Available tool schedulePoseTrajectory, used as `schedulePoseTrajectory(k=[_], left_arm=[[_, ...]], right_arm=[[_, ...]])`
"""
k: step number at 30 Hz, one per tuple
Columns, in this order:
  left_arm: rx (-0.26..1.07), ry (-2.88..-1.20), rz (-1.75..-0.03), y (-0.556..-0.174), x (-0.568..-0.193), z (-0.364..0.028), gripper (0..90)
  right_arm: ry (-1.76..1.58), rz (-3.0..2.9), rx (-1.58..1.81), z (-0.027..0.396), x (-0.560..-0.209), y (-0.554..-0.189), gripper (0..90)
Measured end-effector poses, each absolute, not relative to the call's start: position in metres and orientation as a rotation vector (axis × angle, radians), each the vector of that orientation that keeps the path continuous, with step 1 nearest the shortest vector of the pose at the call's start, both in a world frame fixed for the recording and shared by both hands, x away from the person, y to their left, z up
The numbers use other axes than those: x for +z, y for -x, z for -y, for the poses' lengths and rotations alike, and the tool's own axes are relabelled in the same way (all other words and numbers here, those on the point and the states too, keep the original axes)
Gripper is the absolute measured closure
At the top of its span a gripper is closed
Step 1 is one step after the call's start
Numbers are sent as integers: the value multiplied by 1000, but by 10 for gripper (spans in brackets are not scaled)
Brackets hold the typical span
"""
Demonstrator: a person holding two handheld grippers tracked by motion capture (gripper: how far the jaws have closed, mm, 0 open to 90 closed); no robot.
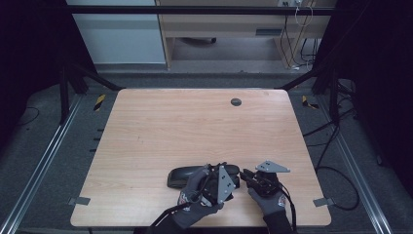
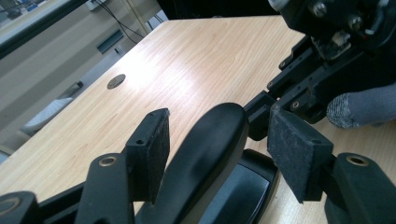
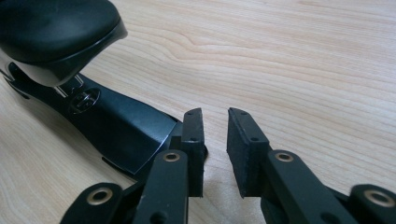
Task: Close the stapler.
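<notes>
No writing is legible on the black stapler (image 1: 187,176), which lies at the tabletop's (image 1: 195,126) near edge. The left gripper's (image 2: 215,140) fingers straddle its raised arm, spread wide without pressing. The right gripper's (image 3: 215,149) fingers, narrowly parted and empty, angle low beside the stapler's base.

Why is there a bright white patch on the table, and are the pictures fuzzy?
Left gripper view: lamp glare whitens the table near the round hole; the close stapler looks soft. Right gripper view: wood grain stays sharp. High view: evenly lit, dark at the sides.
</notes>
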State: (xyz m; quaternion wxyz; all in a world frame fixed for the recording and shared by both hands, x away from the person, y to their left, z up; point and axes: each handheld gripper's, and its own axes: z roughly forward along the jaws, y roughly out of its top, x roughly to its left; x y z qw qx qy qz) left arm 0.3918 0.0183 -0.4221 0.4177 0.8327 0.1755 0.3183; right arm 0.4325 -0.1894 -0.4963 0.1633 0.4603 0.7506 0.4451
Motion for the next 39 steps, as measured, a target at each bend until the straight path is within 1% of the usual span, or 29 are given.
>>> schedulePoseTrajectory(k=[4, 8, 11, 17, 24, 29, 39], left_arm=[[758, -2055, -471, -394, -413, -29, 391], [708, -2029, -511, -397, -407, -40, 393], [710, -2018, -531, -399, -402, -50, 393], [683, -1967, -621, -406, -400, -75, 401], [691, -1940, -727, -413, -406, -110, 408], [668, -1908, -818, -419, -415, -136, 415], [702, -1827, -977, -423, -421, -191, 428]], right_arm=[[-1316, -2131, 1263, 190, -496, -433, 743], [-1315, -2120, 1263, 192, -495, -433, 746], [-1320, -2112, 1262, 194, -494, -433, 757], [-1315, -2104, 1262, 198, -492, -434, 822], [-1318, -2104, 1263, 200, -489, -434, 900], [-1319, -2096, 1268, 202, -488, -434, 900], [-1303, -2090, 1279, 204, -484, -435, 900]])
